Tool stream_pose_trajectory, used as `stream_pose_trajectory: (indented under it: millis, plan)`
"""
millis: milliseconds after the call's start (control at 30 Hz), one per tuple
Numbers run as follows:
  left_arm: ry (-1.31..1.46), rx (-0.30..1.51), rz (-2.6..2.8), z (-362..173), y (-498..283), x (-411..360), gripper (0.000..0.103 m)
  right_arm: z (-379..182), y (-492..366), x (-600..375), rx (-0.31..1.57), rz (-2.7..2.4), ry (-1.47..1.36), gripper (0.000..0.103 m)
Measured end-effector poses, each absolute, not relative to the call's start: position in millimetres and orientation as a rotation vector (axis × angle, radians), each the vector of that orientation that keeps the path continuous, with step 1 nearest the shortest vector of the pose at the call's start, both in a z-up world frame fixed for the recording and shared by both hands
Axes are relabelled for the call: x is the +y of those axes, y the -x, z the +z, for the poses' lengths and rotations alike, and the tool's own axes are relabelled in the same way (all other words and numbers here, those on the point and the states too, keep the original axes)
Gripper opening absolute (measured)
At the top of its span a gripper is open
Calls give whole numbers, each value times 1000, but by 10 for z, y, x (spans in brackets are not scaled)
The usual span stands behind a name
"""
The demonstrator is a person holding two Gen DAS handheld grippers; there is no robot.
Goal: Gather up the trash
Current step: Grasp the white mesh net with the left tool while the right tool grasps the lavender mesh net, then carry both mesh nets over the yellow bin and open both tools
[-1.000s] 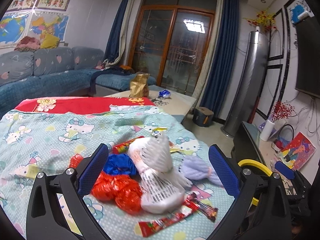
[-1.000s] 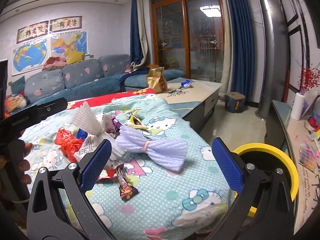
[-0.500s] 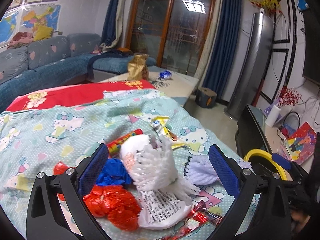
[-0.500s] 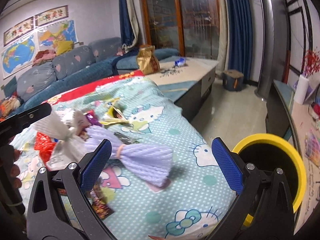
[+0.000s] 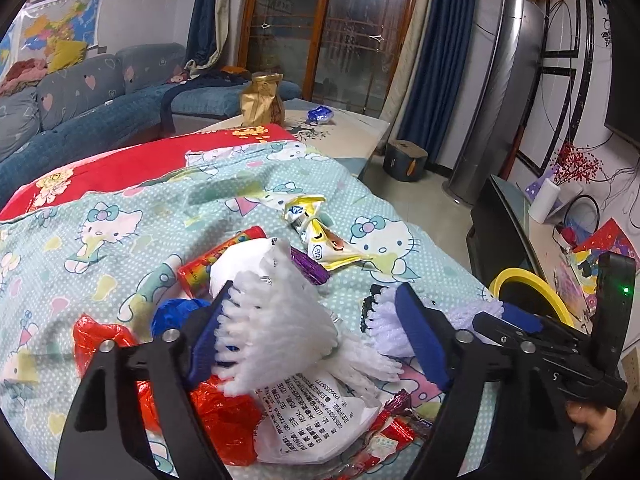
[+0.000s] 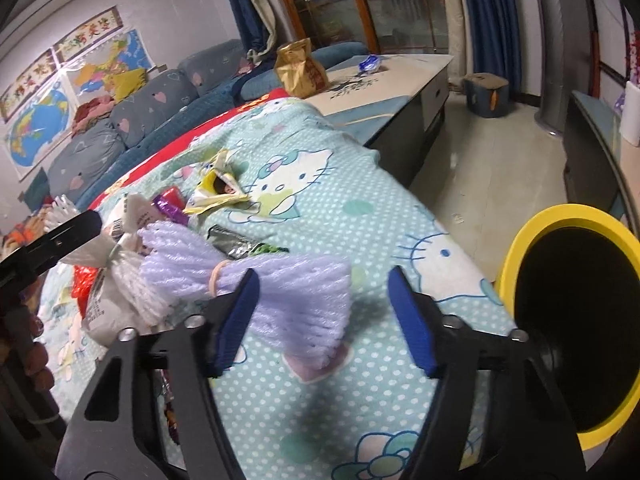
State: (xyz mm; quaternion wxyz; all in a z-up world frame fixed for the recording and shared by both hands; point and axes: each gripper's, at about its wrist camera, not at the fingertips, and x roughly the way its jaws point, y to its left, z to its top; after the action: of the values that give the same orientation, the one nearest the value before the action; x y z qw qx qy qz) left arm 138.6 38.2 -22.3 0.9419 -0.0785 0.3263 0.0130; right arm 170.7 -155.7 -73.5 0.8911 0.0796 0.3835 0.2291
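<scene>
Left tongs (image 5: 316,340) closing, white foam net (image 5: 276,332) between the pads; left pad touches it, right pad apart, no grip yet. Right tongs (image 6: 324,320) closing around purple foam net (image 6: 296,296), right pad clear of it. Both nets lie on the table (image 6: 360,216). Yellow-rimmed bin (image 6: 576,320) just right of right tongs.
</scene>
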Motion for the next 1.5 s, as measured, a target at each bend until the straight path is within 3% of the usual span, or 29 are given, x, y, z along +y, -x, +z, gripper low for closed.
stream_pose_trajectory:
  millis: [200, 300, 400, 933, 1500]
  plan:
    - [155, 666, 1, -218, -1339, 330, 44, -670, -1637, -1589, 787, 493, -159, 10]
    - [157, 661, -26, -208, -1297, 304, 26, -624, -1600, -1622, 776, 505, -157, 7]
    - [164, 647, -52, -168, -1245, 290, 20, -534, -1537, -1671, 748, 515, -159, 6]
    - [173, 533, -195, 291, -1187, -27, 18, -74, -1458, -2233, 600, 378, -219, 4]
    - [121, 544, -403, 239, -1448, -1046, 18, -116, -1399, -2985, 589, 168, -223, 4]
